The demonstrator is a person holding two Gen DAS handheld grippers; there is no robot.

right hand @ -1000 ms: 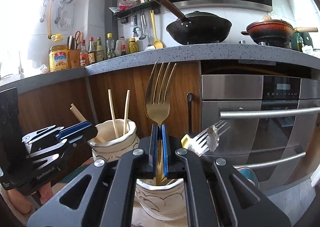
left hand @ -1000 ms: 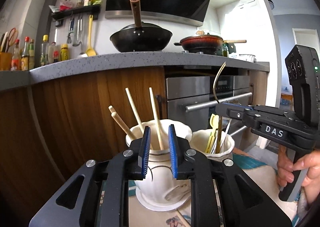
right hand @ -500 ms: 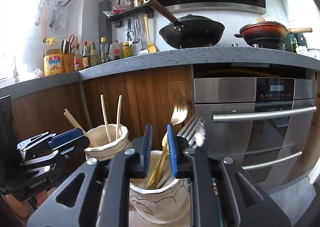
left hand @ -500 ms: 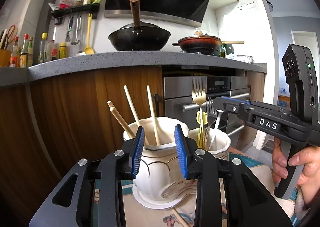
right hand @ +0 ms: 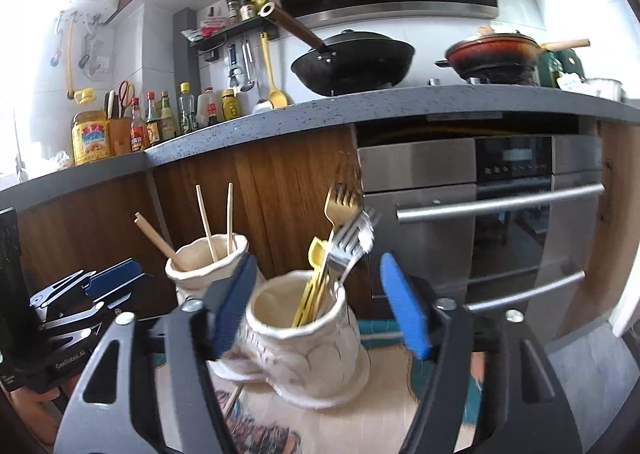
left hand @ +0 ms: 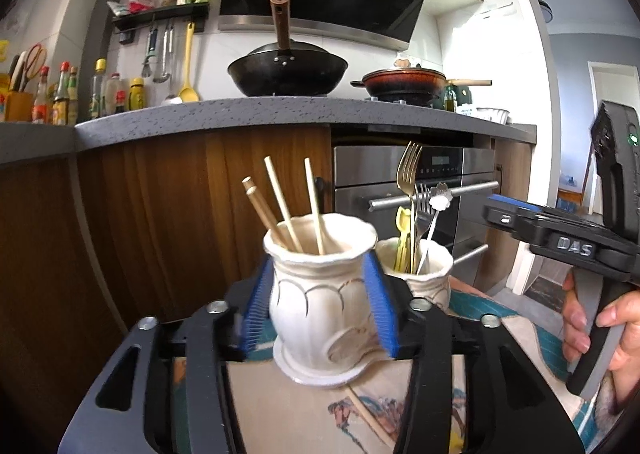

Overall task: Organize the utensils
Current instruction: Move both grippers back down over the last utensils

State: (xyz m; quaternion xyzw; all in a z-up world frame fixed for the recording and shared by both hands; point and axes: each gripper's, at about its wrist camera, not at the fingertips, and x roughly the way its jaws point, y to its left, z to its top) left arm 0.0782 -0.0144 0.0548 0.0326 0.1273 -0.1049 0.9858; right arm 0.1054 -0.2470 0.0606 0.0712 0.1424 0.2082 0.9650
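On the tabletop point(left hand: 304, 414), my left hand-held gripper point(left hand: 320, 294) is spread around the chopstick pot point(left hand: 320, 294). My right hand-held gripper point(right hand: 320, 302) gapes empty about the fork pot point(right hand: 308, 330), gold fork point(right hand: 340, 206) inside. Next I'd seek leftover utensils.

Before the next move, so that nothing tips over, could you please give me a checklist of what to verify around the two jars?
1. Nothing in the right tool: ok, jaws wide open, nothing held.
2. The gold fork inside the fork jar: ok, tines up beside the silver forks.
3. The chopsticks inside the chopstick jar: ok, four stand in it.
4. The left tool placed for a grasp: ok, open, one pad on either side of the chopstick jar.
5. Left pads touching that jar: cannot tell.
6. Both jars upright on the mat: ok.
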